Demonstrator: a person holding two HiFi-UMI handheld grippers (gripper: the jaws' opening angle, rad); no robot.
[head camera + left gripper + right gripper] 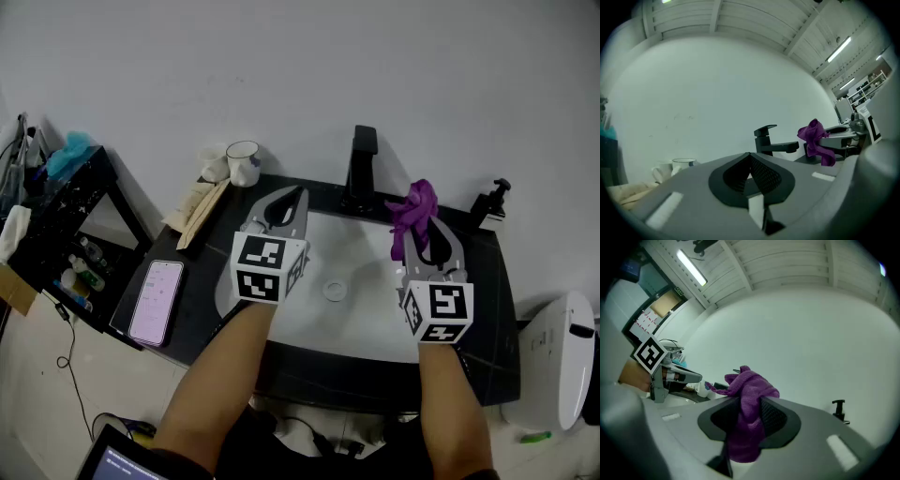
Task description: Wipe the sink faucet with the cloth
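- The right gripper hovers just right of the faucet, its fingers pinching the purple cloth, which bunches up above them.
- The left gripper hangs left of the faucet over the sink, fingers pressed together on nothing.

Plain white wall, black side shelf

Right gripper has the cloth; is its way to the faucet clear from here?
Probably yes. The right gripper, shut on the purple cloth, hangs over the basin just right of the faucet, with nothing between them. The soap dispenser stands on its far side.
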